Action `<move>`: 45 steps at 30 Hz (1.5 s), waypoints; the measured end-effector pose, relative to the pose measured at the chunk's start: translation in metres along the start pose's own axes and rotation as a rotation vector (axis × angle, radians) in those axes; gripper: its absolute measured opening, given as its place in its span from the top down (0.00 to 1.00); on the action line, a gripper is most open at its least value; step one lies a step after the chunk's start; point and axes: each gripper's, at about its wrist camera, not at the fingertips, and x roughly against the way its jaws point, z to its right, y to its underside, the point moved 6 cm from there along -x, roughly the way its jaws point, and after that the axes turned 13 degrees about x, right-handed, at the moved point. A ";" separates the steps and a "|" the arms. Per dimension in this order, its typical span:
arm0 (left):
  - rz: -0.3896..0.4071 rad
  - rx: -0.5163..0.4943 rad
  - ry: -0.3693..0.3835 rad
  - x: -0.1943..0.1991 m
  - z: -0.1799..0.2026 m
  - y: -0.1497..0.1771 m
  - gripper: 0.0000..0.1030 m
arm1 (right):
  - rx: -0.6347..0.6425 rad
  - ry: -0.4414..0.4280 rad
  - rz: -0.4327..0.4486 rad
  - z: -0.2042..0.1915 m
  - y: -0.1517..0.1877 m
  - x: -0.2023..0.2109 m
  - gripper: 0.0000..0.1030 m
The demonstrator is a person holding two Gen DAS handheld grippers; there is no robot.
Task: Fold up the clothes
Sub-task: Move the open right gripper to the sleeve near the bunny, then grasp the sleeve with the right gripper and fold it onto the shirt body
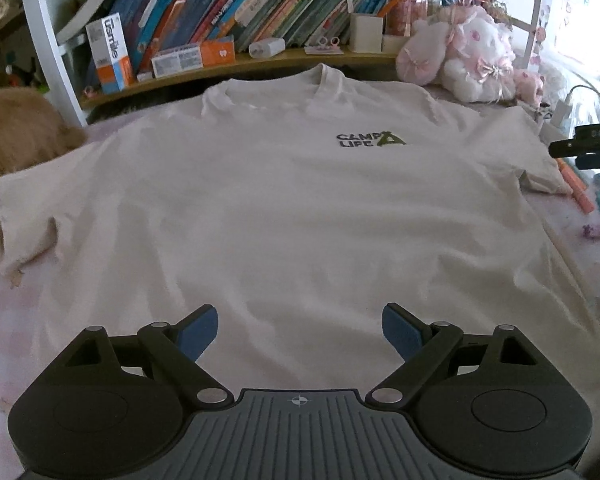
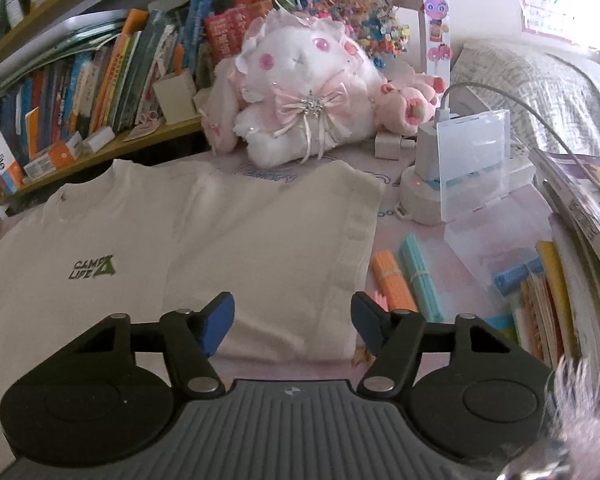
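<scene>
Bookshelves (image 1: 228,20) and a plush rabbit (image 2: 300,92) line the far edge of the bench (image 2: 460,240). We see the T-shirt (image 1: 280,208) spread flat, face up, sleeves out, nothing folded yet. Our left tool (image 1: 298,332) and right tool (image 2: 292,322) hover near it, jaws apart, empty.

Child's bedroom: crowded bookshelf (image 1: 228,12), plush bunny (image 2: 300,92), pink bedsheet (image 1: 4,312).
</scene>
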 end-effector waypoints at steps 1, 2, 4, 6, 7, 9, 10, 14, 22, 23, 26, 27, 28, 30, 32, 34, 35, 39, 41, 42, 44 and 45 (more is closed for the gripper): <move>-0.007 0.005 -0.001 -0.002 0.000 0.001 0.11 | -0.004 -0.005 -0.004 0.002 -0.001 -0.003 0.41; -0.014 0.009 -0.003 -0.004 0.001 0.002 0.11 | -0.008 -0.007 -0.007 0.004 -0.002 -0.006 0.42; -0.029 0.015 -0.008 -0.008 0.001 0.003 0.11 | -0.011 -0.008 -0.012 0.007 -0.003 -0.010 0.44; -0.039 0.014 -0.010 -0.010 0.002 0.004 0.11 | -0.017 -0.004 -0.020 0.011 -0.004 -0.014 0.46; -0.042 0.012 -0.010 -0.011 0.002 0.005 0.11 | -0.026 -0.004 -0.022 0.014 -0.005 -0.016 0.46; -0.049 0.006 -0.009 -0.012 0.003 0.006 0.11 | -0.049 -0.007 -0.025 0.019 -0.005 -0.019 0.50; -0.053 0.002 -0.009 -0.013 0.003 0.007 0.11 | -0.065 -0.009 -0.028 0.022 -0.005 -0.020 0.51; -0.076 -0.010 -0.007 -0.017 0.003 0.011 0.11 | -0.112 -0.022 -0.037 0.032 -0.005 -0.027 0.59; -0.100 -0.021 -0.012 -0.022 0.002 0.014 0.11 | -0.149 -0.007 -0.043 0.049 -0.017 -0.047 0.61; -0.102 -0.022 -0.012 -0.023 0.002 0.014 0.11 | -0.149 -0.004 -0.039 0.051 -0.021 -0.051 0.61; -0.110 -0.024 -0.012 -0.024 0.001 0.014 0.11 | -0.151 0.011 -0.052 0.061 -0.033 -0.065 0.61; -0.110 -0.026 -0.012 -0.025 0.001 0.014 0.11 | -0.153 0.017 -0.062 0.064 -0.036 -0.069 0.62; -0.110 -0.026 -0.013 -0.025 0.001 0.013 0.11 | -0.154 0.023 -0.073 0.065 -0.037 -0.072 0.64; -0.109 -0.027 -0.015 -0.025 0.001 0.013 0.11 | -0.153 0.035 -0.099 0.064 -0.035 -0.076 0.68; -0.109 -0.026 -0.017 -0.025 0.001 0.013 0.11 | -0.131 0.050 -0.104 0.060 -0.033 -0.077 0.70; -0.109 -0.022 -0.016 -0.026 0.001 0.012 0.11 | -0.098 0.078 -0.105 0.056 -0.031 -0.077 0.74; -0.108 -0.020 -0.016 -0.026 0.001 0.012 0.11 | -0.085 0.085 -0.103 0.054 -0.031 -0.077 0.82; -0.102 -0.016 -0.021 -0.027 0.001 0.010 0.11 | -0.163 0.022 -0.037 0.053 -0.037 -0.071 0.94; -0.099 -0.014 -0.021 -0.026 0.000 0.010 0.11 | -0.187 0.003 0.031 0.047 -0.049 -0.058 0.94; -0.098 -0.012 -0.021 -0.026 -0.001 0.010 0.11 | -0.177 -0.007 0.060 0.041 -0.055 -0.052 0.94; -0.097 -0.007 -0.017 -0.026 -0.004 0.009 0.11 | -0.138 -0.044 0.091 0.019 -0.068 -0.043 0.94; -0.095 -0.002 -0.016 -0.025 -0.007 0.008 0.11 | -0.110 -0.062 0.099 0.005 -0.074 -0.042 0.94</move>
